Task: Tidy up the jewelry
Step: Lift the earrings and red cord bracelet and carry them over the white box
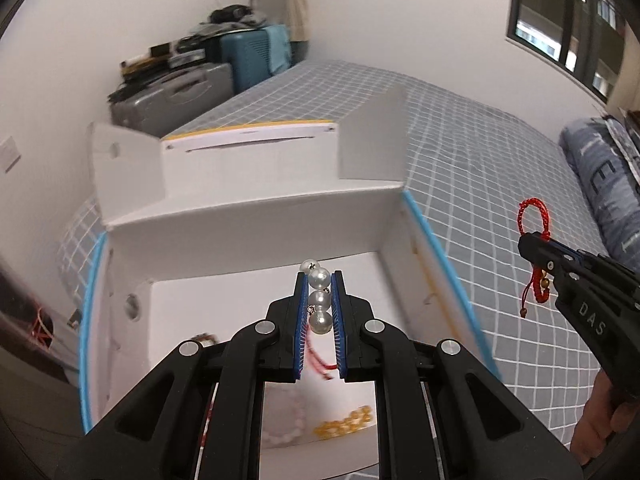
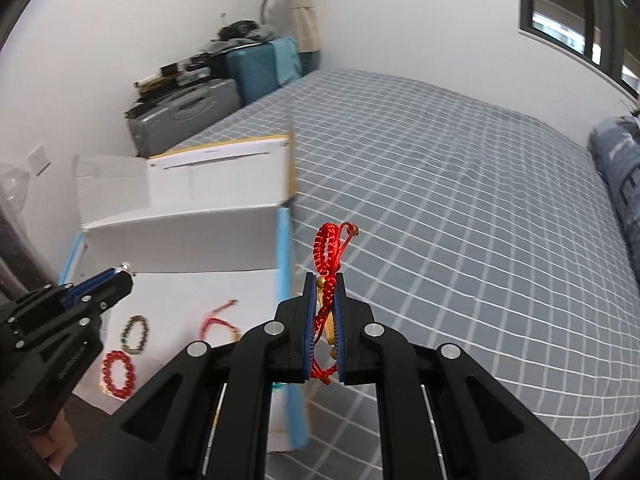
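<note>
We see the open box (image 1: 256, 216) resting on the bed (image 1: 480, 168), its lid flaps standing at its 12 o'clock. Suitcases (image 1: 176, 96) sit behind the bed at 11 o'clock, a pillow (image 1: 600, 176) at 3 o'clock. Our left gripper (image 1: 320, 280) hangs over the box, pinching a pearl strand (image 1: 320, 300). Our right gripper (image 2: 323, 280), at the box's 3 o'clock over the bed, pinches a cord bracelet (image 2: 328, 256). In the box lie three bracelets (image 2: 136, 334).

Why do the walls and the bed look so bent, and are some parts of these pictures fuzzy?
Both views use fisheye lenses, so the checked bed cover bulges and corners go black. In the left wrist view the pearl strand is sharp, while the box's blue edge and the beads low in the box are smeared. The right wrist view is crisper: the red cord bracelet reads clearly. Light is soft daylight.
</note>
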`<action>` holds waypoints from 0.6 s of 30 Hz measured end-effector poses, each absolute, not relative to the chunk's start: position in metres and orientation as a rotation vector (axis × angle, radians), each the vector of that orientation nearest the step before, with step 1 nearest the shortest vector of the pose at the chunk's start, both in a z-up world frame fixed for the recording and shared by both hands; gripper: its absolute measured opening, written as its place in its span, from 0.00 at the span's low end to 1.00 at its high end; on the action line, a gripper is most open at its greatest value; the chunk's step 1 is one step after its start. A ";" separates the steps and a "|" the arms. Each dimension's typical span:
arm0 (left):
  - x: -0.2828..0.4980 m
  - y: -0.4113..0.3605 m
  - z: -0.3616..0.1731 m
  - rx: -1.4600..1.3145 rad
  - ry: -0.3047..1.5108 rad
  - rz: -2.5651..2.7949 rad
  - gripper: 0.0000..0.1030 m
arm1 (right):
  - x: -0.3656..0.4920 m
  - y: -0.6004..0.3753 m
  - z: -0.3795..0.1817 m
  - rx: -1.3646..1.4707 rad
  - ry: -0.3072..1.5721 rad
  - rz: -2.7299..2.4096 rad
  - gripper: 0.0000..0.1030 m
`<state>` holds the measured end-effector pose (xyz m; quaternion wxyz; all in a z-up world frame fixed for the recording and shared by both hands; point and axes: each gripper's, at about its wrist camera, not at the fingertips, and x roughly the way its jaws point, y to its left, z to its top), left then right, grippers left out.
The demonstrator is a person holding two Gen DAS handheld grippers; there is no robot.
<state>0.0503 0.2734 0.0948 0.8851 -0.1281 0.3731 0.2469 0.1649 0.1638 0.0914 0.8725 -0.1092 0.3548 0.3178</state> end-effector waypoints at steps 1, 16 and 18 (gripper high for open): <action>0.047 0.276 0.094 -0.272 0.777 0.521 0.11 | 0.159 0.172 0.091 -0.236 0.738 0.684 0.07; 0.001 0.334 0.052 -0.358 0.862 0.651 0.11 | 0.135 0.265 0.037 -0.349 0.822 0.821 0.07; 0.000 0.340 0.047 -0.366 0.876 0.656 0.11 | 0.136 0.269 0.027 -0.369 0.853 0.812 0.07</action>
